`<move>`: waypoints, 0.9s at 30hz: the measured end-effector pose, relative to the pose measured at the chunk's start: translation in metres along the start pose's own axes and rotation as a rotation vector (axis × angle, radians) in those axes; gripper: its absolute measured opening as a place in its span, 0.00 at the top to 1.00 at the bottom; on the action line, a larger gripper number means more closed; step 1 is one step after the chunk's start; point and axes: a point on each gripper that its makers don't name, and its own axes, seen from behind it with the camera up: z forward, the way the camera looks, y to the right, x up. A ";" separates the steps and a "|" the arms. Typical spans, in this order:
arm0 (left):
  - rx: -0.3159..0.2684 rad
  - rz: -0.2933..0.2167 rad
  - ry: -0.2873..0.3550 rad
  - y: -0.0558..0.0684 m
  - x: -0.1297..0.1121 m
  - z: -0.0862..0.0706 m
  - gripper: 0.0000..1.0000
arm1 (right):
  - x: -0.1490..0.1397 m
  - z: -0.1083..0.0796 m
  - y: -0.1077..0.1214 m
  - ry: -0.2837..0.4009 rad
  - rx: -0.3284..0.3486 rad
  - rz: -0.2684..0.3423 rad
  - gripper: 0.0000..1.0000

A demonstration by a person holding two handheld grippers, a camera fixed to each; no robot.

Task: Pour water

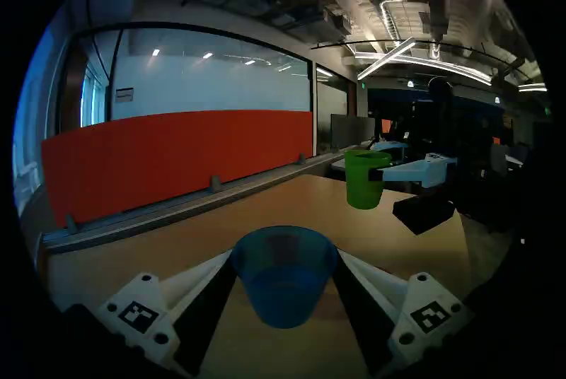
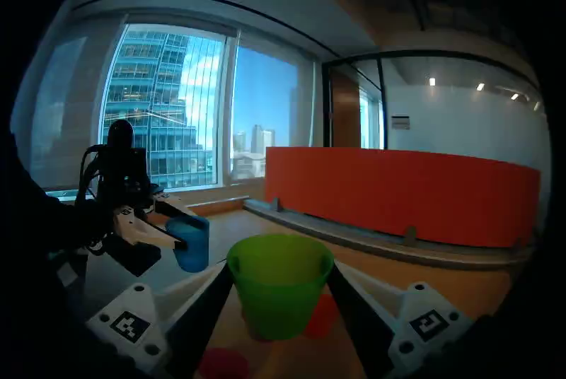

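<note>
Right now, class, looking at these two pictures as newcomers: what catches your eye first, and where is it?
A translucent blue plastic cup sits clamped in the left gripper at the bottom centre of the left gripper view, and a bright green plastic cup is held likewise by the right gripper in the right gripper view. Behind both, a long orange-red partition panel runs behind the wooden table.

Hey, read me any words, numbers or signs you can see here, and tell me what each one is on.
No text can be read.
Small white sign on the glass wall: too blurred to read.
Black-and-white square markers on the tool fingers: patterns, no letters.
</note>
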 end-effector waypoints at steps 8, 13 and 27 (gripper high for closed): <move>0.001 0.009 0.006 0.000 0.003 0.000 0.12 | 0.001 0.000 -0.001 0.004 0.010 0.007 0.08; 0.009 0.023 0.013 -0.003 0.009 0.000 0.12 | 0.001 0.002 -0.003 0.002 0.016 0.002 0.08; 0.045 0.074 0.048 -0.013 0.034 -0.001 0.12 | -0.004 0.012 -0.019 -0.010 0.054 -0.016 0.09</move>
